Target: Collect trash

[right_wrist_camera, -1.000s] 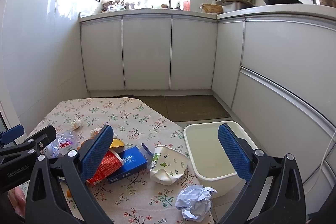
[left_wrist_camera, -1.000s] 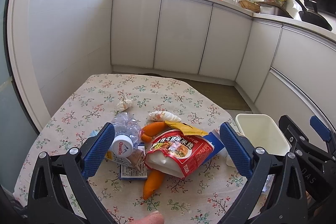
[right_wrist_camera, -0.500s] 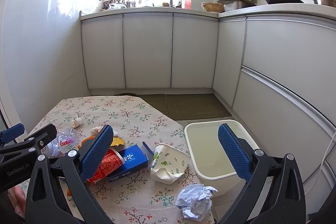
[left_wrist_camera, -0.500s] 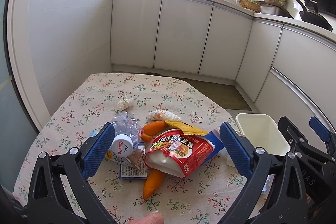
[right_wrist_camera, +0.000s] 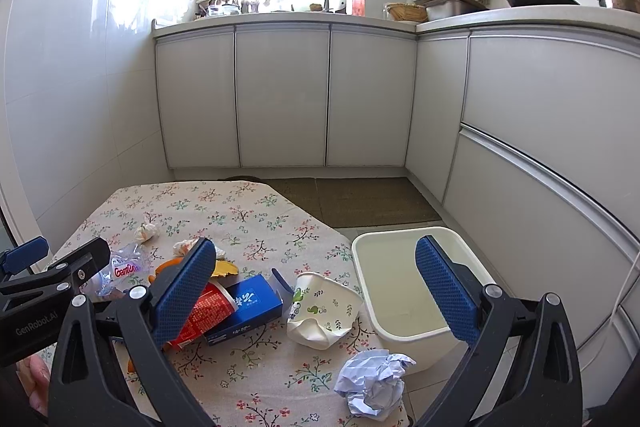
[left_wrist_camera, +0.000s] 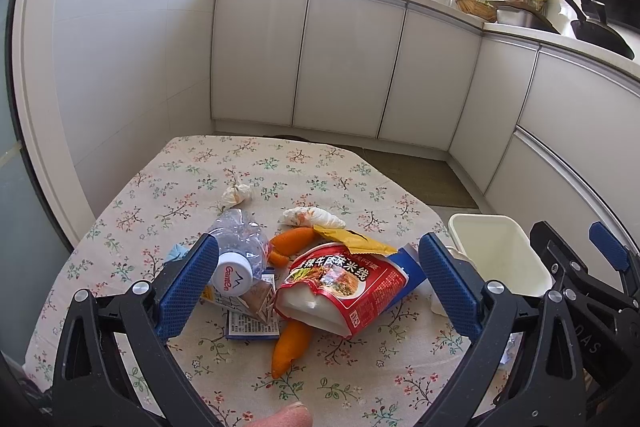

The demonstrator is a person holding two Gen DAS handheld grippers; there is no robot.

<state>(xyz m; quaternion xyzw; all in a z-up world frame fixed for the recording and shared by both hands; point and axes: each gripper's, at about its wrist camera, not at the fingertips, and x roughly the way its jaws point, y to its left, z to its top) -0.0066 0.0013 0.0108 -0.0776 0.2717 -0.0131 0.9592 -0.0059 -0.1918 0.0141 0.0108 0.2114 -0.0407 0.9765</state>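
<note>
While both tools hover above the floral table (left_wrist_camera: 192,163), the left gripper (left_wrist_camera: 316,287) stands wide apart and empty, its blue pads flanking the crushed bottle (left_wrist_camera: 236,247) and red noodle cup (left_wrist_camera: 340,283). Carrot pieces (left_wrist_camera: 290,345) lie under that heap. The right gripper (right_wrist_camera: 316,287) is also spread wide, holding nothing, framing the crumpled paper cup (right_wrist_camera: 324,307) and blue box (right_wrist_camera: 248,307). A paper wad (right_wrist_camera: 372,383) sits at the table's near edge. The white bin (right_wrist_camera: 384,335) stands just beside the table, on the floor.
</note>
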